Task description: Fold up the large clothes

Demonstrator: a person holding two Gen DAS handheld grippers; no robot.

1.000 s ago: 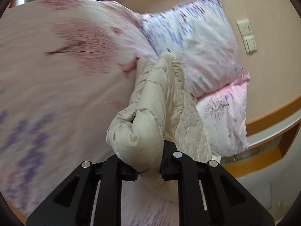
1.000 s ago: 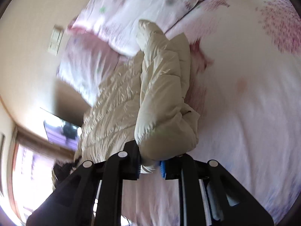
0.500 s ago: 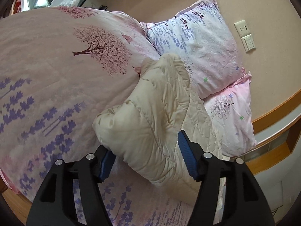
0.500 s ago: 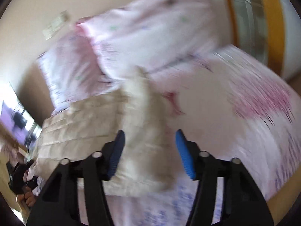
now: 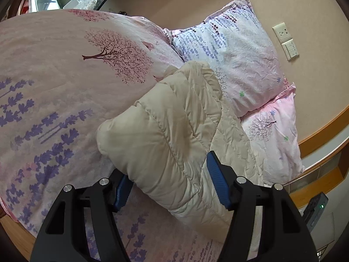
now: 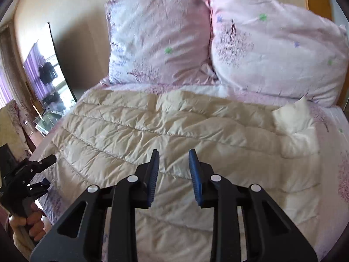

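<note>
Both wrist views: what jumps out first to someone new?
The cream puffer jacket, lying across the floral bedspread just below two pink pillows at the wall. In the left wrist view a folded part of it bulges between the open pads of the left gripper. The right gripper hovers over the jacket, holding nothing.

Cream quilted jacket [image 5: 174,131] folded on flowered bedspread [image 5: 54,87], near end lying between spread blue pads of left gripper [image 5: 168,183], neither pad pressing it. Two pillows [image 5: 235,50] against wall beyond; wall sockets [image 5: 285,41] upper right.
</note>
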